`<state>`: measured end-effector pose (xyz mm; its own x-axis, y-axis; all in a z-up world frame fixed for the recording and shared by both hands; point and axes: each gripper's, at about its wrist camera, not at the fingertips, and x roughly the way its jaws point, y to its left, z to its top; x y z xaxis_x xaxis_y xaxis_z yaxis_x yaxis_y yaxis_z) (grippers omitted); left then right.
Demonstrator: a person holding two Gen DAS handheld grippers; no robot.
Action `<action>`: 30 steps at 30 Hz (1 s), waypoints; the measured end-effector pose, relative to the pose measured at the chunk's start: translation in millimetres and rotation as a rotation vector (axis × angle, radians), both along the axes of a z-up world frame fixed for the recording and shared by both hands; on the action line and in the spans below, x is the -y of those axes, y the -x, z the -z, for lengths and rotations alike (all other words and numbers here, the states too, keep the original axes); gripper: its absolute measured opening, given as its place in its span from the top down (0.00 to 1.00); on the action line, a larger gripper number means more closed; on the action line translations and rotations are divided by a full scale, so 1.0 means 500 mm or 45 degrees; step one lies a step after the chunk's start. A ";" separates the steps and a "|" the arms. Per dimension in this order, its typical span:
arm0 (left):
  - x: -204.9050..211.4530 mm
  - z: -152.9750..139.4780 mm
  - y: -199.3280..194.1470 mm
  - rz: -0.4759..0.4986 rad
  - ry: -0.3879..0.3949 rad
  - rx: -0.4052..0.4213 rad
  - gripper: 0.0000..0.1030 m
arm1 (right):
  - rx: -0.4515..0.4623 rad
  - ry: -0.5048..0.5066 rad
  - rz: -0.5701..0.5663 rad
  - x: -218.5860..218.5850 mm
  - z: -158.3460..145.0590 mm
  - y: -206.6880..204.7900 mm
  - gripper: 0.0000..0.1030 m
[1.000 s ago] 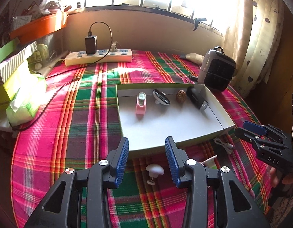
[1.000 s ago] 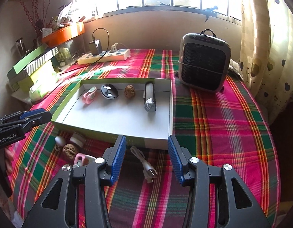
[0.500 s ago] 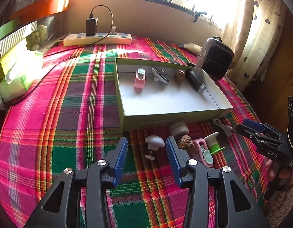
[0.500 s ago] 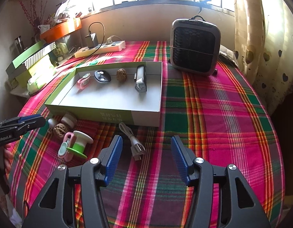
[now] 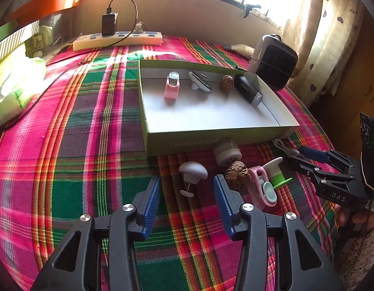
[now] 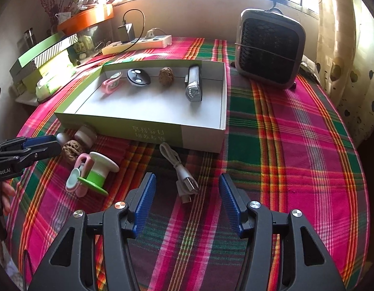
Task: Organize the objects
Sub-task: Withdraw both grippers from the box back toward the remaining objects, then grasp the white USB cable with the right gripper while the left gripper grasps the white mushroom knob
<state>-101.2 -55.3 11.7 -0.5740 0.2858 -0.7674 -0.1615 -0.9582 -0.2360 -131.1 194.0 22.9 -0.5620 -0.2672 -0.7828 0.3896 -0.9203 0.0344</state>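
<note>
Plaid tablecloth (image 5: 66,145): white mushroom-shaped knob (image 5: 192,172) framed by left gripper (image 5: 185,200), short white USB cable (image 6: 179,169) by right gripper (image 6: 185,202); both widened, empty, for pickup.

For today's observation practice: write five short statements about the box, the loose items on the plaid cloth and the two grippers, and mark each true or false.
1. The box holds four items. True.
2. The white cable lies inside the box. False: it lies on the cloth in front of the box.
3. The left gripper grips the white mushroom-shaped knob. False: its jaws are open, the knob lying loose ahead of them.
4. A walnut lies outside the box. True.
5. The right gripper is shut. False: it is open, above the cable's plug.
</note>
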 end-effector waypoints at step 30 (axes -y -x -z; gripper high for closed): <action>-0.026 0.006 0.023 -0.018 0.122 -0.053 0.64 | -0.028 -0.061 -0.026 0.017 0.009 0.022 0.48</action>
<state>-112.5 -42.1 8.9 -0.6092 0.2041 -0.7663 -0.1557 -0.9783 -0.1368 -142.3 185.5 18.6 -0.5737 -0.2412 -0.7827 0.4086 -0.9125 -0.0183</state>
